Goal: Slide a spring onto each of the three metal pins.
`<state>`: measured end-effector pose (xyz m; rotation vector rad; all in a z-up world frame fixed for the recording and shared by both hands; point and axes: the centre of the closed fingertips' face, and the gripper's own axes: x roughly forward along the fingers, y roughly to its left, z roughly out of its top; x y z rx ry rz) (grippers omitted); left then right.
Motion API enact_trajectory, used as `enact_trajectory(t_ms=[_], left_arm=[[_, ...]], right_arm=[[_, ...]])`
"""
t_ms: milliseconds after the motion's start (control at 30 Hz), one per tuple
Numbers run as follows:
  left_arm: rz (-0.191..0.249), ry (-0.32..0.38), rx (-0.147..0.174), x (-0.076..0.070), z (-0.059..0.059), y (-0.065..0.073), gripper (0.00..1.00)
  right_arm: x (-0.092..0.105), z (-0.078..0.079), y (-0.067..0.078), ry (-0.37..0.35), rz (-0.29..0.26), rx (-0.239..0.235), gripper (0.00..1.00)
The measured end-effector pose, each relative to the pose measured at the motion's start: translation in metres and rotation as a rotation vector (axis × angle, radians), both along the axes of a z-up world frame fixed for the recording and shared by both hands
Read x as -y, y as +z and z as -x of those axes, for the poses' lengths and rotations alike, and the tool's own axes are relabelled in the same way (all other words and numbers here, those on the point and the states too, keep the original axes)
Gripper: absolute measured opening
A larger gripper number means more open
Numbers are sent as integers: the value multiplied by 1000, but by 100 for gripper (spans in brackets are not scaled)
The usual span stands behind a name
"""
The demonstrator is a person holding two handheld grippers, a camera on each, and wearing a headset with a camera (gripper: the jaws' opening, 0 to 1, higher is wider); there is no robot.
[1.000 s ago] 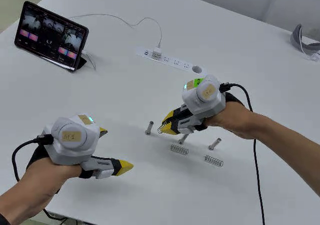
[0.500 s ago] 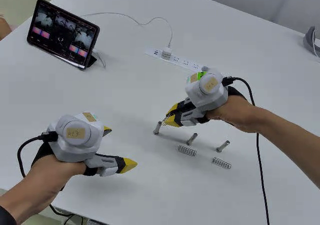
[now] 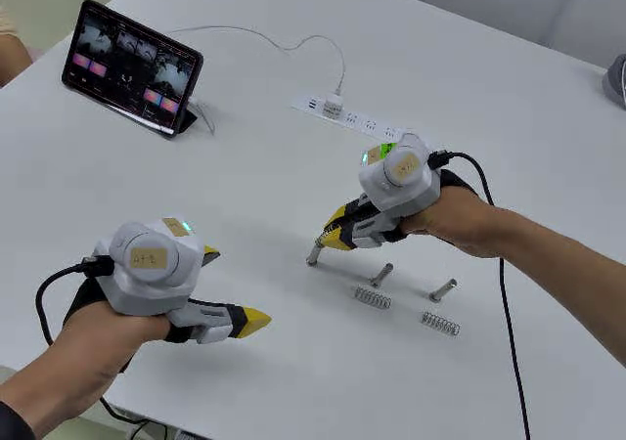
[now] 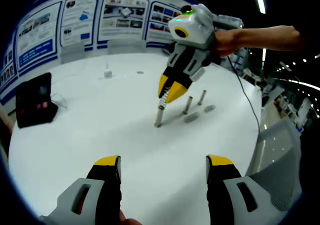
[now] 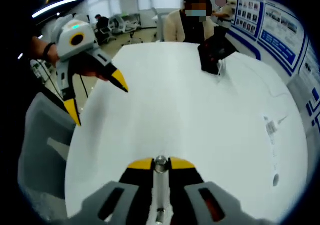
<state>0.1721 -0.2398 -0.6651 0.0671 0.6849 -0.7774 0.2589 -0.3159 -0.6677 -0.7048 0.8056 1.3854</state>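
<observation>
We see a white table [image 3: 245, 166] spread wide under both hands in the head view. At its far left a tablet [image 3: 132, 66] stands propped up with its screen lit. A white power strip [image 3: 352, 120] lies near the far middle, with a thin cable [image 3: 293, 44] looping away from it.

The left gripper [image 3: 231, 287] hovers low over the near left part of the table, well apart from the small parts. In the left gripper view we see its yellow-tipped jaws spread wide with nothing between them.

The right gripper [image 3: 331, 238] points down and to the left over the middle of the table, its jaws pinched narrow on the held spring [image 4: 162, 104], which hangs from the tips. The lower end of that coil meets the top of the first pin [image 3: 315, 255], the leftmost of three, which stands a little tilted on the table. We cannot tell whether the coil has passed over the pin's tip.

The second pin [image 3: 381, 275] and the third pin [image 3: 442, 289] stand to the right of it, both bare. A second spring [image 3: 372, 297] lies flat just in front of the second pin, and a third spring [image 3: 439, 324] lies flat near the third pin.
</observation>
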Motion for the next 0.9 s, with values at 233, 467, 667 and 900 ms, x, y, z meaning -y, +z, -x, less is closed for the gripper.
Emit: enact_trajectory(t_ms=[233,467,667,900], left_arm=[[1,1,0,1,-2,2,70],[-1,-4,-4,1,1,0,70],[-1,7,-10,-3,2,-2,70],[-2,15,-16,-5,3,-3,69]], right_arm=[[-3,2,-8,30,28,3,13],[-7,3,-18,55,53,18,13],[-9,4,-26,68,69,23,13],[-11,4,-37,84,88,28,13]])
